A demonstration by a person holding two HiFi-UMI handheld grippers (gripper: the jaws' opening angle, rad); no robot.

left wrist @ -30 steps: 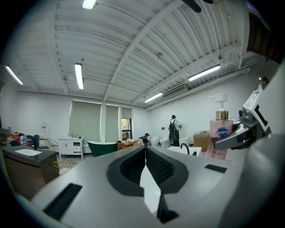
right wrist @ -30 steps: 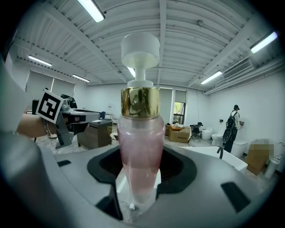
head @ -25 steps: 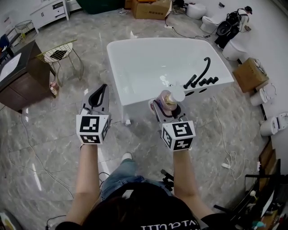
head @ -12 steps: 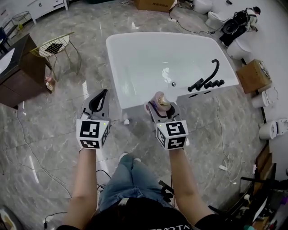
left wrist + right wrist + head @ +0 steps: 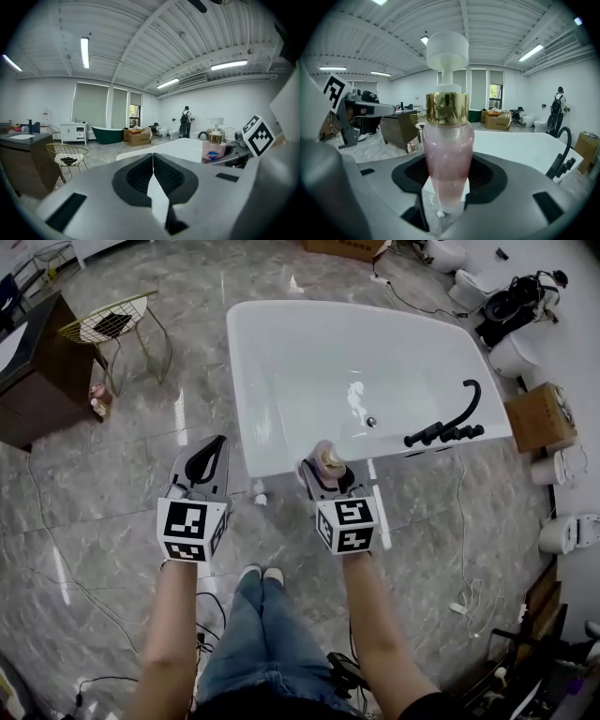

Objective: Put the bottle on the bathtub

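A pink pump bottle (image 5: pixel 328 458) with a gold collar and white pump stands upright between the jaws of my right gripper (image 5: pixel 322 471), which is shut on its lower body (image 5: pixel 447 154). In the head view it is at the near rim of the white bathtub (image 5: pixel 240 381), just left of the black faucet (image 5: pixel 450 427). My left gripper (image 5: pixel 208 457) hangs over the floor left of the tub's near corner, its jaws shut and empty (image 5: pixel 153 164). The left gripper view shows the bottle (image 5: pixel 214 147) and the tub's rim (image 5: pixel 183 147) off to its right.
A gold wire chair (image 5: pixel 108 324) and a dark cabinet (image 5: pixel 33 371) stand at the left. At the right are a cardboard box (image 5: pixel 539 413) and toilets (image 5: pixel 567 521). Cables trail over the marble floor. A person stands far off in the room (image 5: pixel 186 123).
Both grippers have sunk lower and drawn in toward the tub's near rim. The bottle stays held in the right gripper. The left gripper stays shut.
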